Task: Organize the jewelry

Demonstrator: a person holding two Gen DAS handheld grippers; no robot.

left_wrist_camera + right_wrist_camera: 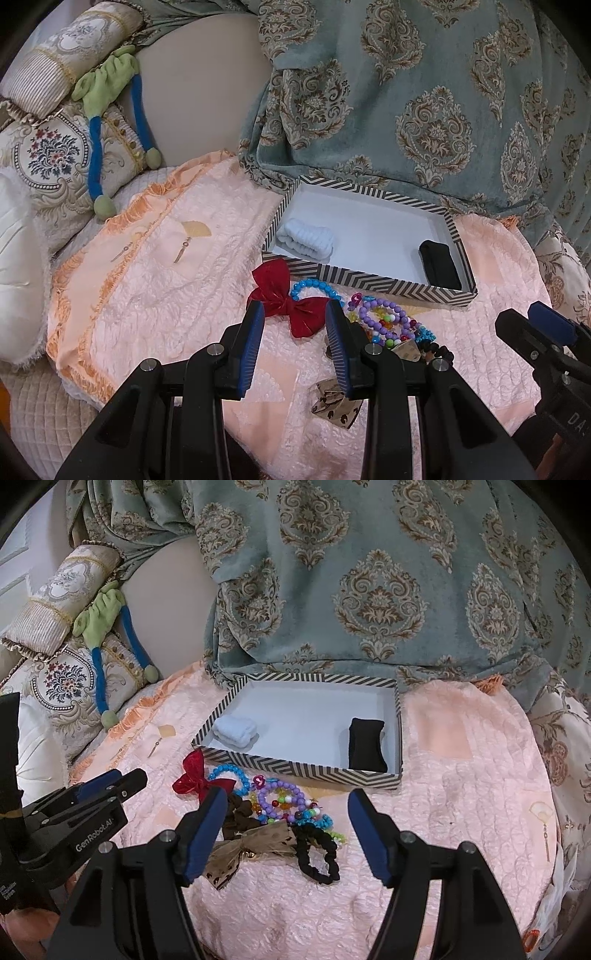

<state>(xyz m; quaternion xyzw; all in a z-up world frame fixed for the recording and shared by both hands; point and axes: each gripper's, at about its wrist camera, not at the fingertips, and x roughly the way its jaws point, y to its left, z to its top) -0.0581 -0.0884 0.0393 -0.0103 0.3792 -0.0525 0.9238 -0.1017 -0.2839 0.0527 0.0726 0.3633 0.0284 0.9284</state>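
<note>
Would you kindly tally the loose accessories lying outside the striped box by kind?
Bows: 2, red bow and leopard-print bow.
Scrunchies: 2, black scrunchie and brown scrunchie.
Beaded bracelets: at least 2 clear, blue bracelet and purple bracelet; others tangled.
Total: at least 6.

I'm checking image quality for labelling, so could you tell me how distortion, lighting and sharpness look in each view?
Left wrist view: strong fisheye bending with dark corners, soft even light, no glare; the red bow is sharp and the left gripper slightly soft. Right wrist view: same curvature, striped box crisp, only faint shadows under the black scrunchie.
</note>
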